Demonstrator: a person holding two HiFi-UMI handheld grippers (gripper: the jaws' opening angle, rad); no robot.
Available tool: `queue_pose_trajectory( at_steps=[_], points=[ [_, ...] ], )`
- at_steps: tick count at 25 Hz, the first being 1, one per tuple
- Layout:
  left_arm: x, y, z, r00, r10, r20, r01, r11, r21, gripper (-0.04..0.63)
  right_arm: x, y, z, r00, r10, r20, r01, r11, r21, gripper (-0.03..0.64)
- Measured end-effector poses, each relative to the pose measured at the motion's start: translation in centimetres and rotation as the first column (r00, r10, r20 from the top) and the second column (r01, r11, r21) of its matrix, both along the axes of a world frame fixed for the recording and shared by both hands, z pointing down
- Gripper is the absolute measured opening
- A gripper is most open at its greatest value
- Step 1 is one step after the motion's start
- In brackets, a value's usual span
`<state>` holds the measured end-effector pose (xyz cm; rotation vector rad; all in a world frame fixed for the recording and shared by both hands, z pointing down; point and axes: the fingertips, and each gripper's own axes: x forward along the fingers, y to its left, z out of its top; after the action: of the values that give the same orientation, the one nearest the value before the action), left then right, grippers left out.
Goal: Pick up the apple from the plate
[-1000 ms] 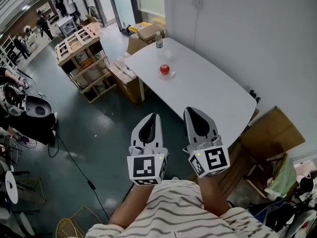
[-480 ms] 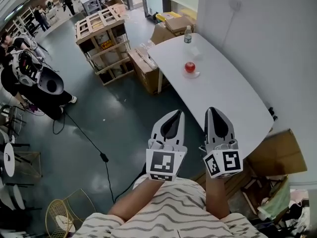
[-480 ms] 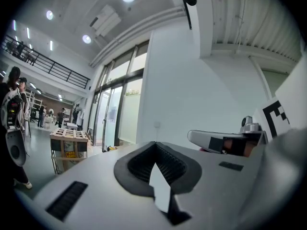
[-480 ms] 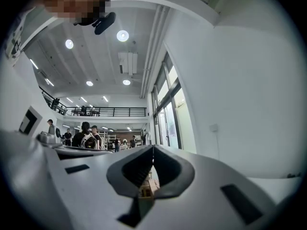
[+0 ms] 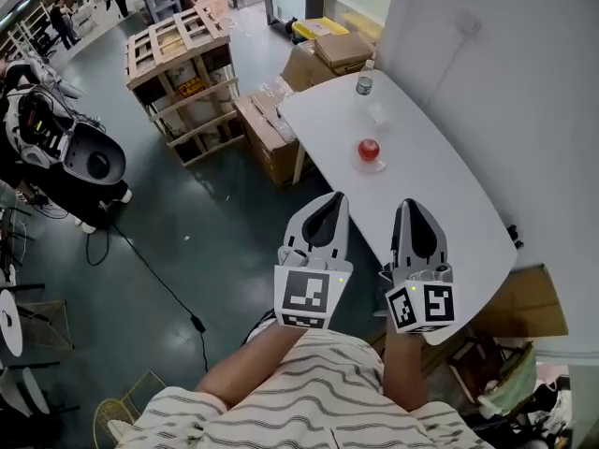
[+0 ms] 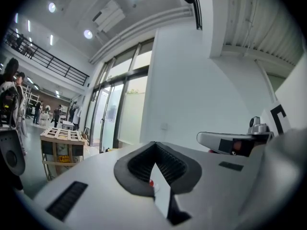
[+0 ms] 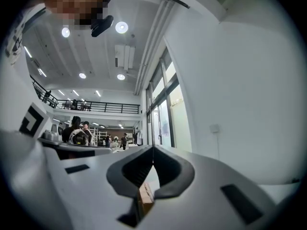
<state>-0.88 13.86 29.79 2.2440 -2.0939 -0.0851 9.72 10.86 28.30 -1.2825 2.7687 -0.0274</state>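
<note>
Head view: apple (image 5: 369,148) sits on small plate (image 5: 369,166), mid white table (image 5: 440,195), well ahead of both grippers. Bottle (image 5: 364,83) stands beyond it, nr far end. Cardboard boxes (image 5: 271,134) & wooden crate (image 5: 178,64) on floor left of table. Left gripper (image 5: 329,200) over floor, right gripper (image 5: 412,205) over table's near edge.

Left gripper view: jaws pressed together, nothing pinched; red bit of apple (image 6: 151,182) shows thru slit.

Right gripper view: jaws together, empty; cardboard shows thru slit.
</note>
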Motion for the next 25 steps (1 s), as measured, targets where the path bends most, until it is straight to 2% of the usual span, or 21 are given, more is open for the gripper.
queue_pose_trajectory(
  at_steps=[9,12,16,21,25],
  points=[
    [-5.4,-7.0,-0.2,0.996,0.093,0.008,-0.093,0.996,-0.009,0.005,-5.8,-6.3,-0.3,0.995,0.099,-0.006,-0.099,0.995,-0.014,0.014],
    [-5.9,-8.3,0.4,0.991,0.136,-0.005,-0.136,0.99,-0.022,0.005,-6.4,-7.3,0.3,0.99,0.14,-0.022,-0.141,0.99,-0.032,0.014],
    [-6.1,-9.9,1.8,0.983,0.181,-0.028,-0.182,0.982,-0.044,0.005,-7.5,-8.5,1.9,0.988,0.142,-0.057,-0.146,0.986,-0.076,0.014],
    [-6.4,-12.0,3.5,0.98,0.192,-0.048,-0.195,0.979,-0.064,0.005,-7.9,-10.3,3.2,0.986,0.149,-0.082,-0.155,0.984,-0.084,0.014],
    [-6.7,-14.5,3.8,0.984,0.175,-0.033,-0.176,0.983,-0.045,0.005,-8.3,-12.5,3.9,0.988,0.133,-0.076,-0.139,0.988,-0.074,0.014]
  ],
)
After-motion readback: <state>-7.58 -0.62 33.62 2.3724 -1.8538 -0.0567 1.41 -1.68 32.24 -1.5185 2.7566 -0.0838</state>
